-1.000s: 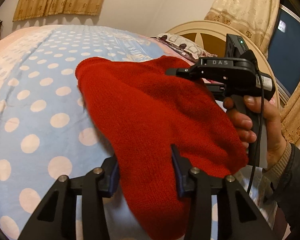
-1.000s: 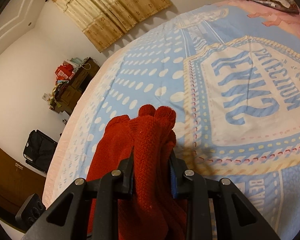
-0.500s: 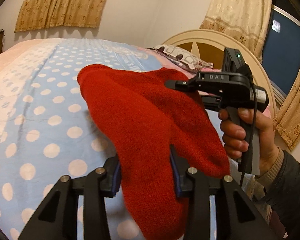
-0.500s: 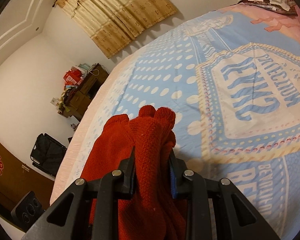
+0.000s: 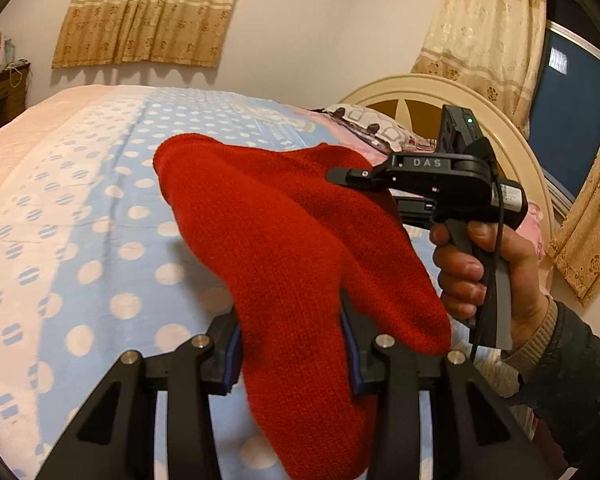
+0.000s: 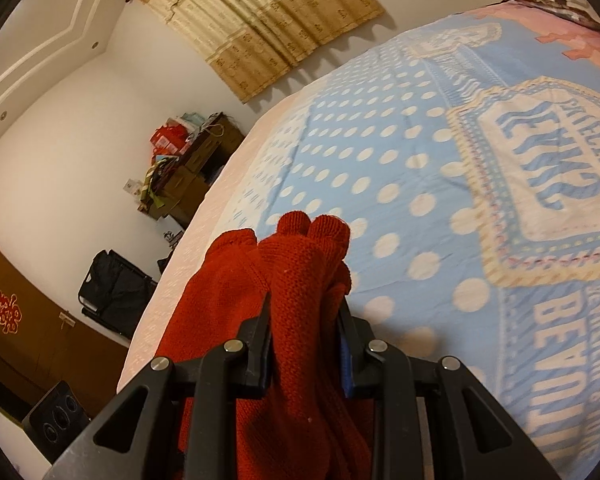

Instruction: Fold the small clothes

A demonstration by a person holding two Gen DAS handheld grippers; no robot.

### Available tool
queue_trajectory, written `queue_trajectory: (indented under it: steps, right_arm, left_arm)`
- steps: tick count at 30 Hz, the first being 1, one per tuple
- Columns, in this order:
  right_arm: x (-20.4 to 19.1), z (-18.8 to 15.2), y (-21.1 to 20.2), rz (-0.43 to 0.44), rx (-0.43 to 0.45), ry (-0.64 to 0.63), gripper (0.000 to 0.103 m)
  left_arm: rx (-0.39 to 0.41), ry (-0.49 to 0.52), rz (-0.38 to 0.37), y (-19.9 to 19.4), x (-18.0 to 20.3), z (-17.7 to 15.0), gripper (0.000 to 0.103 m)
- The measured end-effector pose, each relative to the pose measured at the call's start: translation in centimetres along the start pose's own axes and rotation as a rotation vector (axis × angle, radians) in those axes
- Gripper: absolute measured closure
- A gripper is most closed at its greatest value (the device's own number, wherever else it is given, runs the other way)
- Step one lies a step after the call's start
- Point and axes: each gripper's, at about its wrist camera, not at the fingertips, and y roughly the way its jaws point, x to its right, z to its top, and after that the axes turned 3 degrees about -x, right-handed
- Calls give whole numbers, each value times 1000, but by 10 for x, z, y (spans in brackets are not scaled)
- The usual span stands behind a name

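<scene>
Red knit is hanging in the air above the bed (image 5: 80,216), a small garment (image 5: 284,248) stretched between the two tools and clear of the dotted blue cover.

Left gripper (image 5: 290,344): its blue pads are clamping a thick gather of the cloth, the tool tilting downward.

Right gripper (image 6: 305,332): its fingers are pinching a bunched edge, the person's hand (image 5: 484,272) wrapping the handle, thumb over the top.

Judgement: the carrying-and-spreading step is in hand; no fold is lying flat yet. The next move is calling for lowering the piece onto the cover, drawn smooth, both grips holding until the cloth is resting.
</scene>
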Motion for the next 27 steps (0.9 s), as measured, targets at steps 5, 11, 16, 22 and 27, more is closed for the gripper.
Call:
queue_trajectory:
  steps: [5,11,16,22,27]
  right_arm:
    - [-26,-5,12,19,-23,-32,77]
    - [-53,-12,27,36,-48,-63,77]
    - [-72,-19,39,51,-68,-84,77]
    - [-98,-28,55,79,-93,-119,77]
    - [-117,-36,73,99,-123,-139,77]
  left_arm:
    - [15,-21,26,-17,-11,-6,62]
    - [35,-45,50,-31,-18,-12,62]
    - [52,-66,67,-44,-27,-18,62]
    - [70,-85,95,-60,-36,-28,62]
    - [78,-100,123,-71,-42,-35,62]
